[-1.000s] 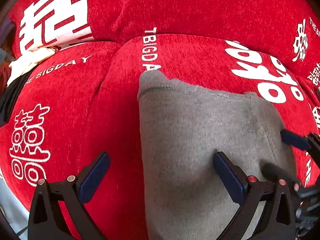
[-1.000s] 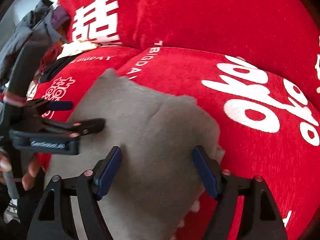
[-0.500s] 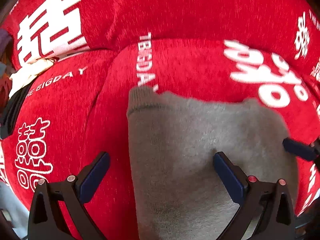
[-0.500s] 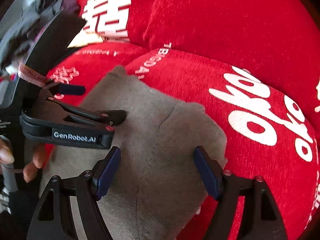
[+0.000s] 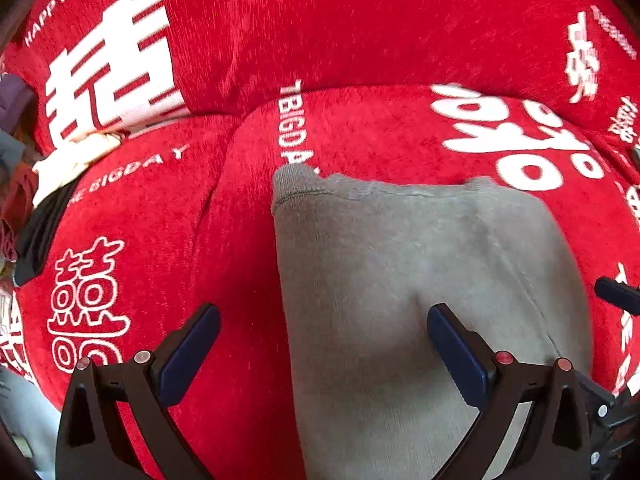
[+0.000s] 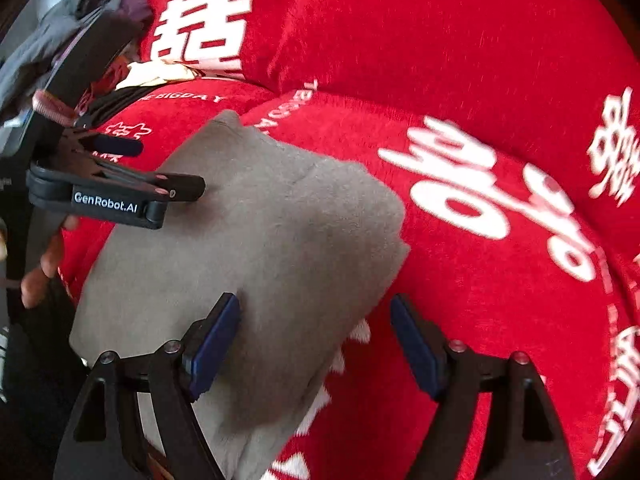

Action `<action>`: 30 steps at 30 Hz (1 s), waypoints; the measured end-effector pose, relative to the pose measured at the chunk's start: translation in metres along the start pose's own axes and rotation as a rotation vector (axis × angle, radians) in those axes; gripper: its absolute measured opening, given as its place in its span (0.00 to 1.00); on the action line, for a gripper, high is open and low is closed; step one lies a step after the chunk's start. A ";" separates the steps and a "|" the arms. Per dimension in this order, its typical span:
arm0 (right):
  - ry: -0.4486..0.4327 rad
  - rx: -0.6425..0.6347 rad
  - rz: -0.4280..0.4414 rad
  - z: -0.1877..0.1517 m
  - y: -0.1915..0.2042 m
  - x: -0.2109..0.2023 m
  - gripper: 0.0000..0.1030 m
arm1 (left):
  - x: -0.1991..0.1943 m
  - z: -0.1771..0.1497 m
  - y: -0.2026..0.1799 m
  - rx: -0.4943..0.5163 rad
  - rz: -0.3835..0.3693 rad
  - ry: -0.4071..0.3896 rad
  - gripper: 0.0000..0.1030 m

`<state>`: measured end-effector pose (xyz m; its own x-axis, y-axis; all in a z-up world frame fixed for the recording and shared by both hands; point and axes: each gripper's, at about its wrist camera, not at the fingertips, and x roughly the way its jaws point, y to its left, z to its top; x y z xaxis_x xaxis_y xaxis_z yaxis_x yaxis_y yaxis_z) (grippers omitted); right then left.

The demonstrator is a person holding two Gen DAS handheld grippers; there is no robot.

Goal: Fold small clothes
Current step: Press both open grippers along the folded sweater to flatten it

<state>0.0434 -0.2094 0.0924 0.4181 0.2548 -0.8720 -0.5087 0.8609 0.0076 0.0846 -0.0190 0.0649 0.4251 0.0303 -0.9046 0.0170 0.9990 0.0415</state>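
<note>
Both claws, left claw [image 5: 322, 346] and right claw [image 6: 316, 340], are standing open, gripping nothing, hovering over the folded grey garment [image 5: 420, 280] lying centre-frame on the red sofa [image 5: 360, 40], apparently releasing it.

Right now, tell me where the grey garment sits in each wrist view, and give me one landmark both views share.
Left wrist view: the grey garment fills the centre and lower right, its hemmed corner at top left; the left gripper straddles its left edge.
Right wrist view: it runs from upper centre down to lower left; the right gripper straddles its right edge.
Shared landmark: the white BIGDAY lettering on the red cushion, just beyond that corner.
</note>
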 end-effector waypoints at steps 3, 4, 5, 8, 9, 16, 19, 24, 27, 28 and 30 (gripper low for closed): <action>-0.067 -0.039 0.019 -0.006 0.023 -0.022 0.78 | -0.016 -0.014 0.002 -0.002 -0.021 -0.021 1.00; -0.077 -0.051 0.037 -0.008 0.031 -0.026 0.78 | -0.019 -0.018 0.002 -0.005 -0.029 -0.018 1.00; -0.083 -0.070 0.055 -0.009 0.040 -0.027 0.78 | -0.021 -0.023 0.002 -0.005 -0.038 -0.014 1.00; -0.068 -0.137 0.079 -0.014 0.062 -0.019 0.78 | -0.022 -0.041 -0.003 0.023 -0.037 -0.004 1.00; -0.054 -0.148 0.074 -0.017 0.066 -0.015 0.78 | -0.020 -0.047 -0.005 0.034 -0.028 0.003 1.00; -0.043 -0.199 0.011 -0.052 0.069 -0.001 0.78 | -0.010 -0.069 0.007 -0.026 -0.073 0.026 1.00; -0.051 -0.222 -0.013 -0.062 0.069 -0.004 0.78 | -0.011 -0.074 0.007 -0.019 -0.072 0.013 1.00; -0.054 -0.206 -0.014 -0.070 0.068 -0.009 0.78 | -0.016 -0.081 0.007 -0.014 -0.064 -0.002 1.00; -0.038 -0.211 -0.022 -0.075 0.069 -0.012 0.79 | -0.020 -0.085 0.009 -0.015 -0.063 -0.002 1.00; -0.021 -0.216 -0.025 -0.078 0.069 -0.013 0.79 | -0.023 -0.087 0.009 -0.015 -0.058 -0.001 1.00; 0.033 -0.215 -0.013 -0.081 0.067 -0.015 0.79 | -0.032 -0.090 0.010 -0.005 -0.042 -0.005 1.00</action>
<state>-0.0578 -0.1911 0.0665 0.4025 0.2265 -0.8869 -0.6538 0.7493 -0.1054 -0.0099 -0.0074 0.0561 0.4291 -0.0122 -0.9032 0.0308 0.9995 0.0011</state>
